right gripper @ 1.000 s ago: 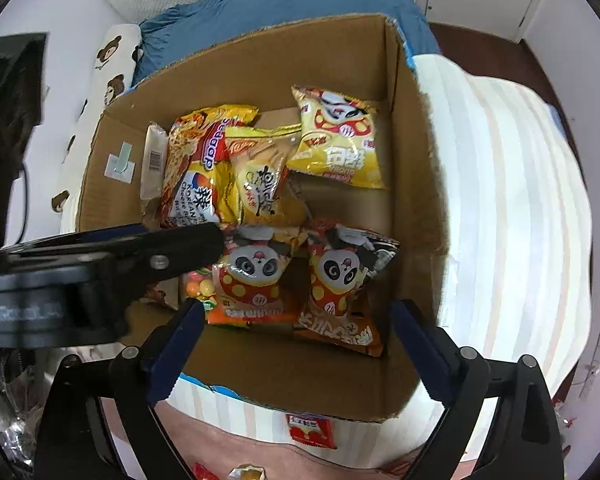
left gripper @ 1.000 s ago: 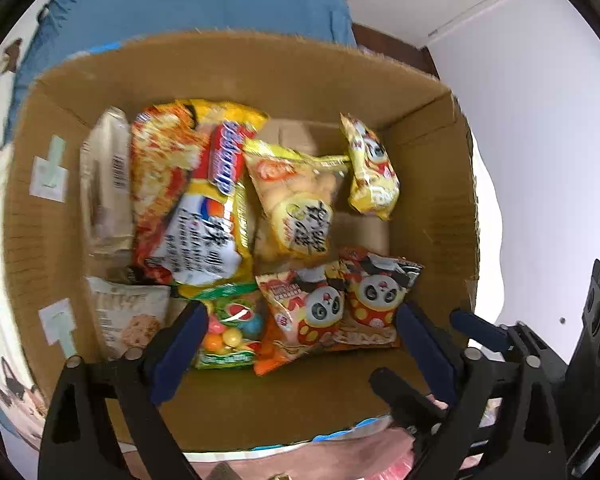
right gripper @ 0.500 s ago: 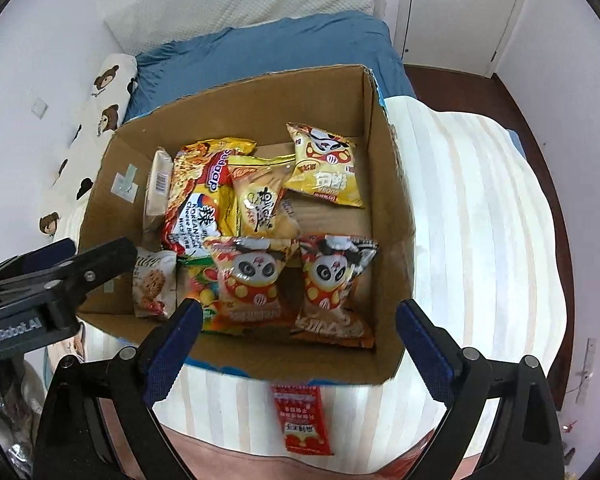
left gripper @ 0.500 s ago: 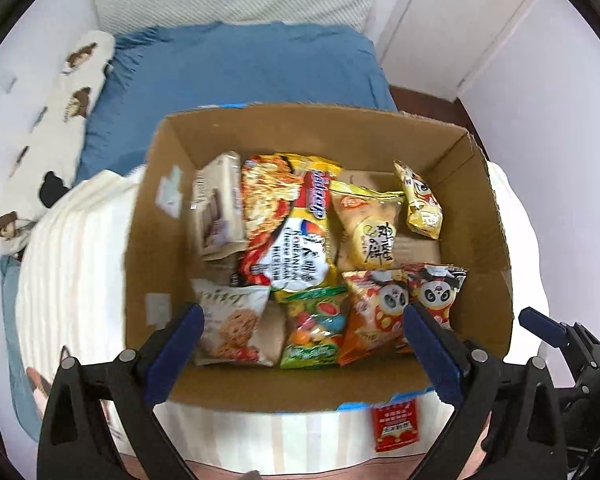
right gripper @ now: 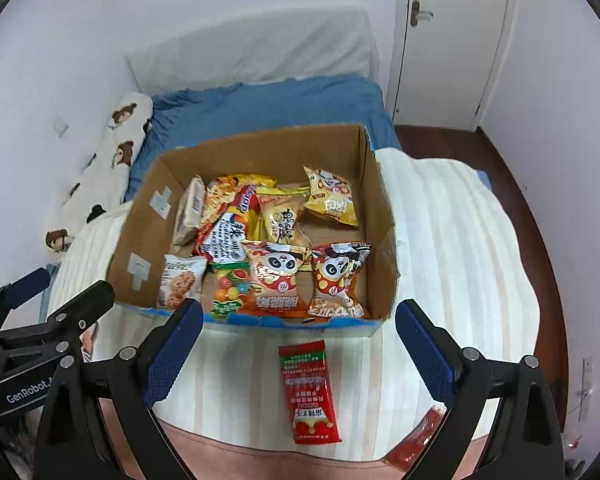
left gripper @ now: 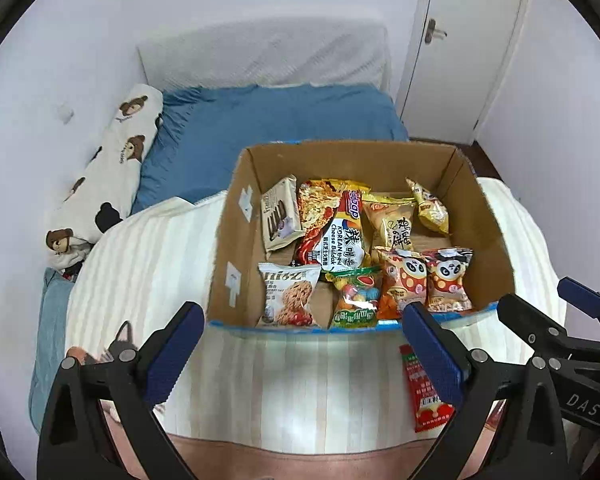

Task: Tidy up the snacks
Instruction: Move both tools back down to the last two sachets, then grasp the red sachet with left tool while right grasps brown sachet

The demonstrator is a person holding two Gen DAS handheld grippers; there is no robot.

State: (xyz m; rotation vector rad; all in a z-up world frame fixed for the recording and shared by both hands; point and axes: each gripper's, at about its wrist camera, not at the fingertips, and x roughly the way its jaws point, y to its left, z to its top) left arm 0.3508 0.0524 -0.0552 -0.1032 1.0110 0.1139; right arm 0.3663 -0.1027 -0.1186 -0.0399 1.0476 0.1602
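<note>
1. An open cardboard box (left gripper: pixel 236 216) is seen at the centre of both views, set on a cream striped blanket (right gripper: pixel 452 240) spread over a bed.
2. The box is filled with snack packets laid flat in rows: two panda packets (right gripper: pixel 274 280) side by side at the lower right, a green candy bag (left gripper: pixel 354 300) and a cookie packet (left gripper: pixel 288 292) at the lower left.
3. A red-and-white noodle packet (left gripper: pixel 336 236) and yellow packets (right gripper: pixel 332 200) are seen in the upper half of the box.
4. A red sachet (right gripper: pixel 310 392) lies flat on the blanket in the lower centre of the right wrist view, just outside the box's near wall and apart from it.
5. The left tool (left gripper: pixel 300 356) is shown released, its blue-padded jaws spread wide and holding nothing, at the bottom of the frame.
6. The right tool (right gripper: pixel 296 360) is likewise spread wide and empty, with the sachet seen between its jaws.
7. A blue sheet (left gripper: pixel 268 120) and a bear-print pillow (left gripper: pixel 116 160) are seen in the upper left.
</note>
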